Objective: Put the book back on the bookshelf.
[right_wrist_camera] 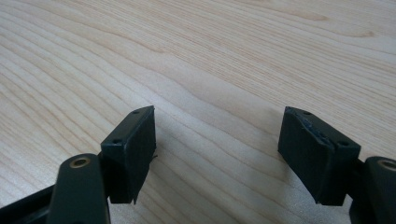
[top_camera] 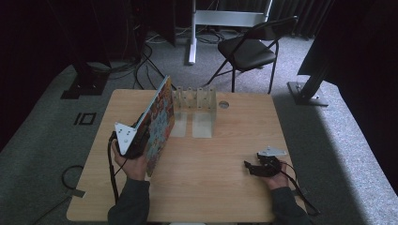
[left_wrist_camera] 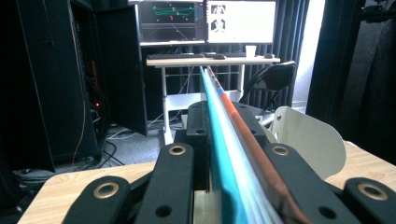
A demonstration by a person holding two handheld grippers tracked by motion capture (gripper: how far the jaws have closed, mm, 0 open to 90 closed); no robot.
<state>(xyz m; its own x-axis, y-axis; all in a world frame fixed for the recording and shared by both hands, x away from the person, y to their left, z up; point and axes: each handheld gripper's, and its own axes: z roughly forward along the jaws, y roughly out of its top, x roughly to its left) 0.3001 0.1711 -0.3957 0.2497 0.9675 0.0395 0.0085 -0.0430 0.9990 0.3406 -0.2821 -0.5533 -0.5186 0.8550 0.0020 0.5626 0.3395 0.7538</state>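
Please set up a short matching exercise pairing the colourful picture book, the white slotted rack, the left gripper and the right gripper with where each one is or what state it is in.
Things:
1. colourful picture book
2. white slotted rack
3. left gripper
4. right gripper

States or places:
A. jaws open above the bare wooden table
B. stands at the far edge of the table
C. held on edge, tilted, above the table's left half
D. jaws shut on a thin, flat thing

Pairs: 1-C, 2-B, 3-D, 4-A
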